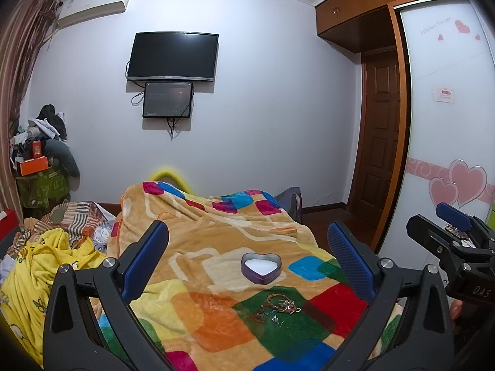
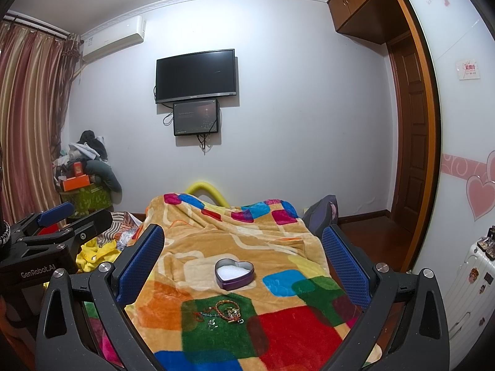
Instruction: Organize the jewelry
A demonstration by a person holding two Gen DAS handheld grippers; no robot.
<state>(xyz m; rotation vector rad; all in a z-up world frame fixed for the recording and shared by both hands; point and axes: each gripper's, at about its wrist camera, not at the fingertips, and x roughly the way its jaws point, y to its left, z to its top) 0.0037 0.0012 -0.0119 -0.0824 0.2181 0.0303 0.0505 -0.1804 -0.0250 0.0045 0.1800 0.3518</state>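
Note:
A purple heart-shaped tin (image 1: 261, 267) with a white lining stands open on a colourful checked blanket (image 1: 216, 241); it also shows in the right wrist view (image 2: 235, 273). A small heap of jewelry (image 1: 280, 306) lies on a green patch just in front of it: a braided bracelet, a red cord and small silver pieces, also seen in the right wrist view (image 2: 225, 310). My left gripper (image 1: 247, 256) is open and empty, above and short of the tin. My right gripper (image 2: 243, 255) is open and empty too, level with the left one.
The blanket covers a bed. A yellow cloth (image 1: 46, 266) lies bunched at its left. A white suitcase (image 2: 473, 281) stands at the right by a wardrobe. A cluttered pile of clothes and boxes (image 1: 40, 154) fills the far left corner.

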